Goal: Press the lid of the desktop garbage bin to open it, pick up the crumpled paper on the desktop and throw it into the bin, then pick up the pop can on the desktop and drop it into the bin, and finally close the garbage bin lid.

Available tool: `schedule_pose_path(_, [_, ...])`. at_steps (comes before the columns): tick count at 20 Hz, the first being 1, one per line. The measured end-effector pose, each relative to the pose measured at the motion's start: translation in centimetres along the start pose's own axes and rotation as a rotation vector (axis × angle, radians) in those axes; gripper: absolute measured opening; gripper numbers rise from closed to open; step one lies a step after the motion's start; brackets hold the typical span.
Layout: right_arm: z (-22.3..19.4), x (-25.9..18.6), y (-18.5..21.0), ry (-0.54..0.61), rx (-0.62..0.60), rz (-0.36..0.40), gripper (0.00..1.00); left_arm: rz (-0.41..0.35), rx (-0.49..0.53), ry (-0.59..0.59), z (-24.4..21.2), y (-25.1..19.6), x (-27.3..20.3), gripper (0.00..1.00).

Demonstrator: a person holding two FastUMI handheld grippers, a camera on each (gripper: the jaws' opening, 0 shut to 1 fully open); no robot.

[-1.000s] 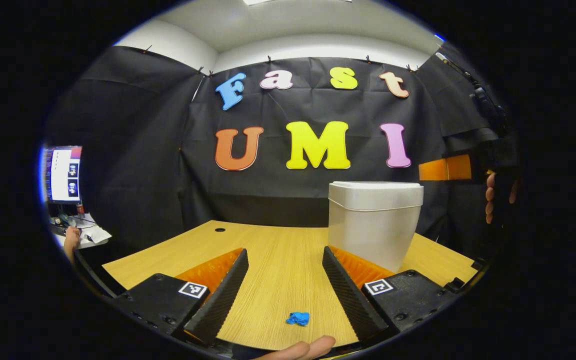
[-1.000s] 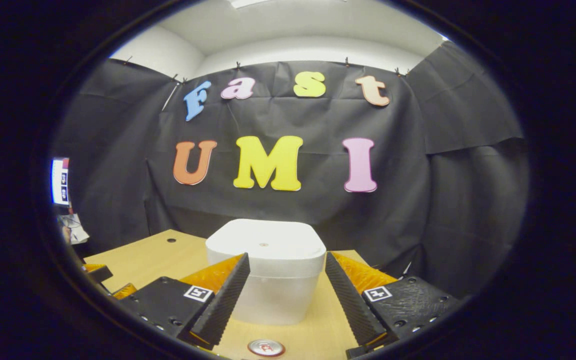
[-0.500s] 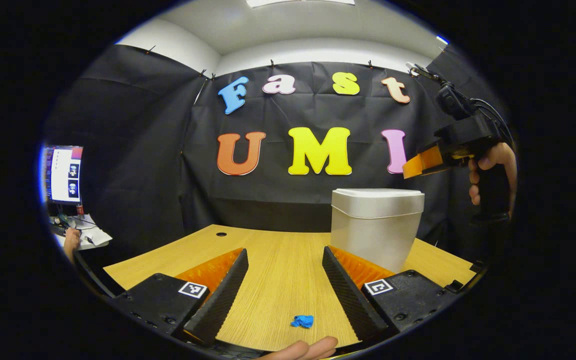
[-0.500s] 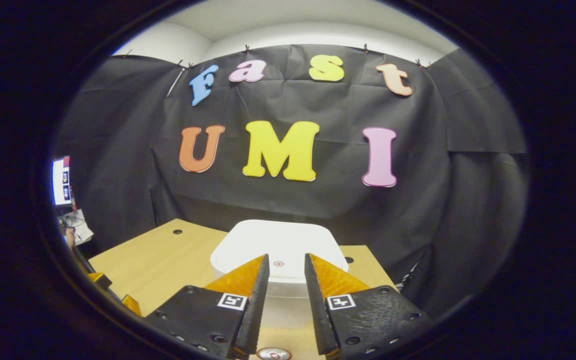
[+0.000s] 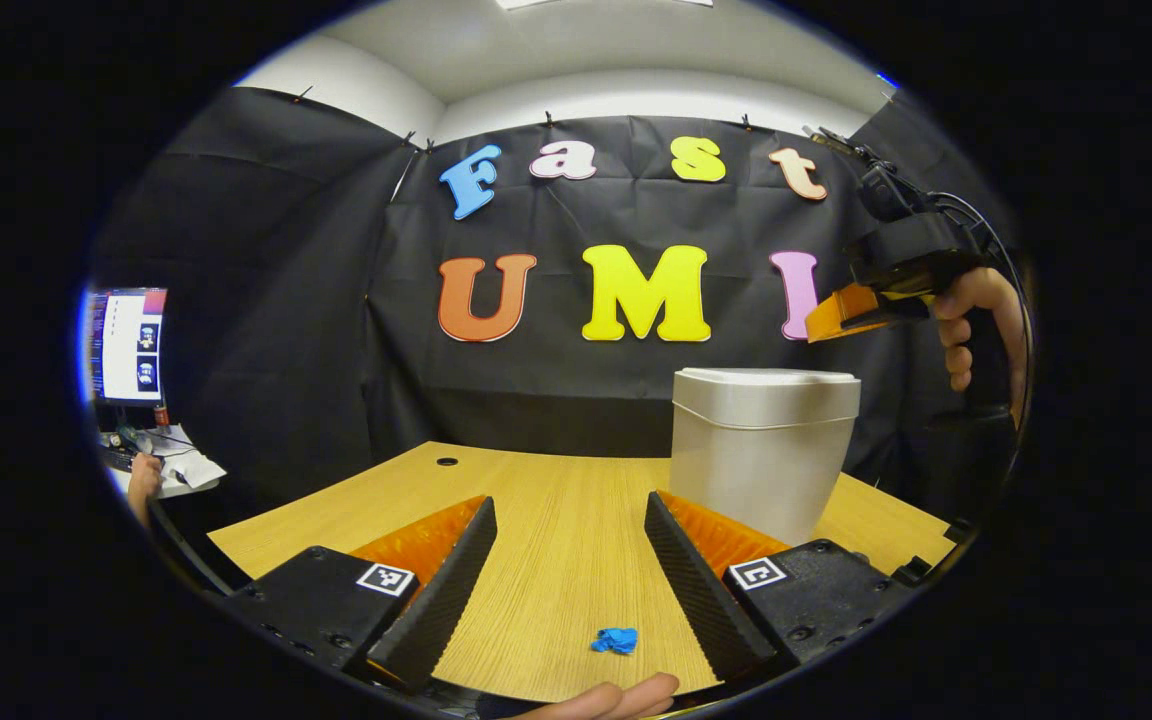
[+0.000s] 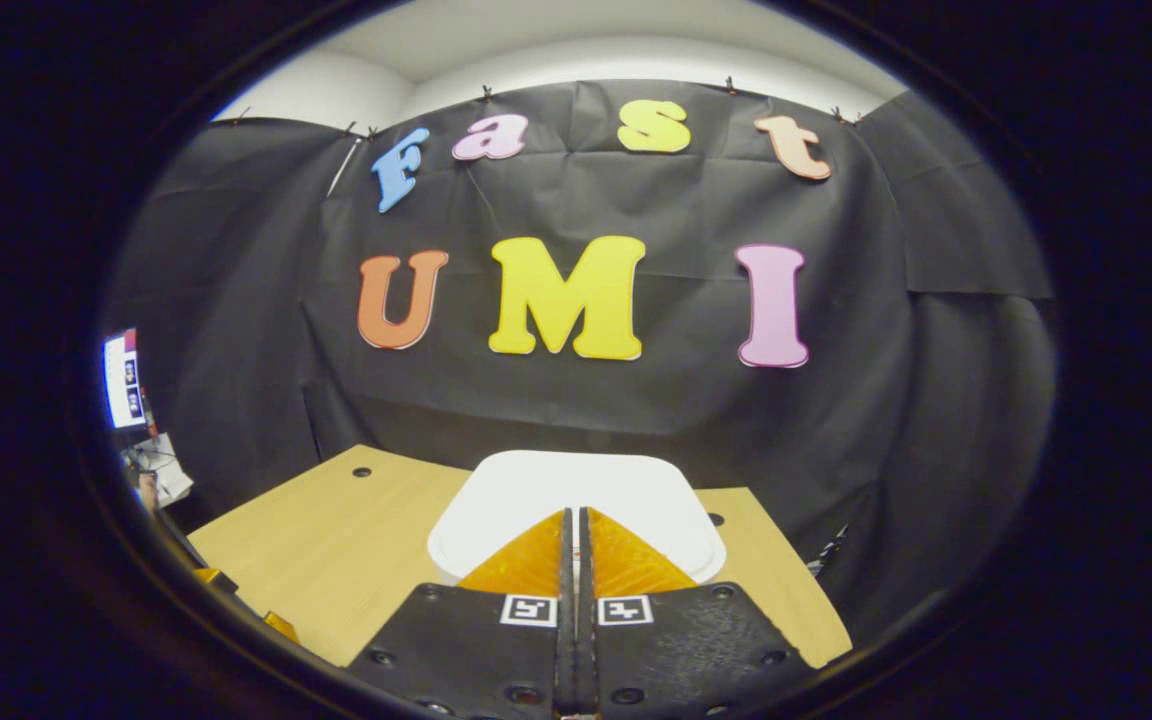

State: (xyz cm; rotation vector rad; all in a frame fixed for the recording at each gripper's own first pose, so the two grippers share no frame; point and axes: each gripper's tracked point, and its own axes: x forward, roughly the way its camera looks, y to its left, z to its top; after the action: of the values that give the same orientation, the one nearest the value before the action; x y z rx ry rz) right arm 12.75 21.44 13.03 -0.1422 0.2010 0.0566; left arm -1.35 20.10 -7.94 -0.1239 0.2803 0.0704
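Note:
The white desktop bin [image 5: 764, 455] stands on the wooden table [image 5: 536, 500] to the right, its lid [image 5: 766, 379] down. A small blue crumpled paper [image 5: 615, 640] lies near the front edge, between and below the fingers of my open left gripper [image 5: 568, 505]. In the left gripper view my right gripper [image 5: 841, 315], held by a hand [image 5: 976, 320], hovers above the bin's right side. In the right gripper view my right gripper [image 6: 572, 512] is shut with nothing in it, its tips just over the near half of the lid [image 6: 576, 485].
A monitor [image 5: 126, 345] and a cluttered side desk stand beyond the table's left edge. The table has a cable hole [image 5: 447, 462] at the back left. A fingertip [image 5: 606, 698] shows at the bottom edge. Black cloth walls close the back and right.
My right gripper has shut its fingers and moved forward over the bin lid, hiding the can top seen below it earlier. The left gripper has hardly moved.

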Motion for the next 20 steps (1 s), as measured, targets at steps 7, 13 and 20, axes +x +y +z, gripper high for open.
schedule_pose_path(7, [-1.8,2.0,-0.2,0.089,0.014,-0.022,0.00,-0.021,0.021,0.006,-0.5,-0.8,-0.1,0.98])
schedule_pose_path(13, [-3.5,2.4,-0.5,0.170,0.001,-0.023,0.01,-0.029,0.018,0.026,-1.2,-1.2,0.2,0.98])
schedule_pose_path(20, [-2.5,1.1,-1.0,0.095,0.019,-0.023,0.01,-0.051,0.027,0.028,-1.2,-2.1,0.0,0.98])
